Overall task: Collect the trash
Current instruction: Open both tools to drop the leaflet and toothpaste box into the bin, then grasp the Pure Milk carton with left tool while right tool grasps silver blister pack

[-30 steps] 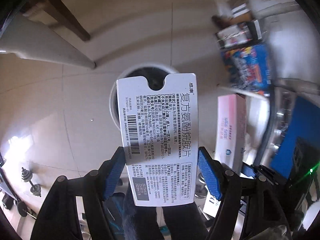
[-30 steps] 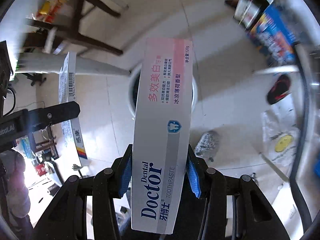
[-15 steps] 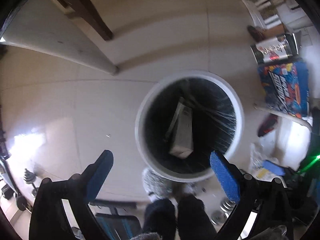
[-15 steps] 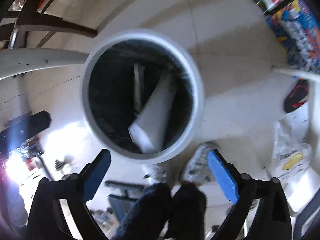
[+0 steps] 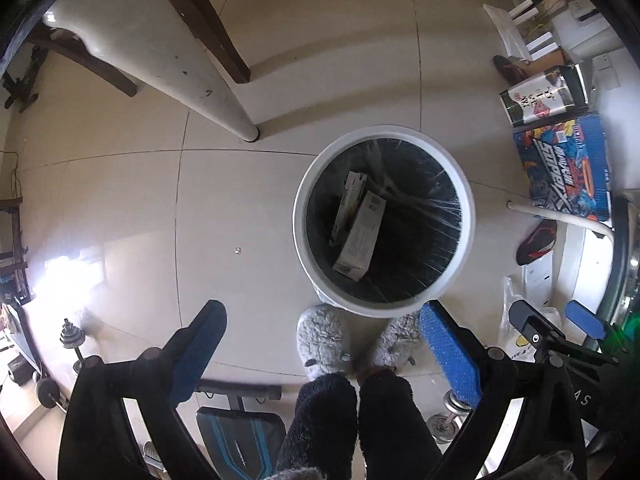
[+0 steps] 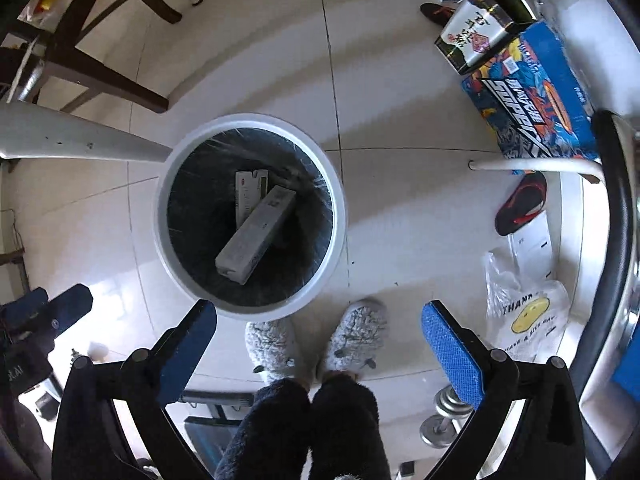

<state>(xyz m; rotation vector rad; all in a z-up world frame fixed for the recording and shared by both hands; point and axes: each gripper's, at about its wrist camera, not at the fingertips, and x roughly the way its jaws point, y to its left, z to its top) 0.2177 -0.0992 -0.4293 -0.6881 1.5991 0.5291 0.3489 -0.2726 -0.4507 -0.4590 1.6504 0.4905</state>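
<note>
A round white trash bin [image 5: 468,216] with a black liner stands on the tiled floor; it also shows in the right wrist view [image 6: 160,216]. Inside lie a toothpaste box [image 6: 256,236] and a medicine box [image 6: 248,188], seen too in the left wrist view as the toothpaste box [image 5: 360,238] and the medicine box [image 5: 348,204]. My left gripper [image 5: 320,354] is open and empty, high above the floor near the bin. My right gripper [image 6: 318,354] is open and empty, above and right of the bin.
The person's grey slippers [image 5: 324,340] stand by the bin. A white table leg [image 5: 168,68] and dark chair legs [image 6: 100,76] are to the left. Colourful boxes [image 6: 536,92], a shoe [image 6: 520,208], a plastic bag [image 6: 524,320] and dumbbells [image 6: 448,412] lie to the right.
Both grippers opened and dropped their boxes: the medicine box from the left, the toothpaste box from the right. Both boxes now lie in the bin. The grippers have risen higher.
</note>
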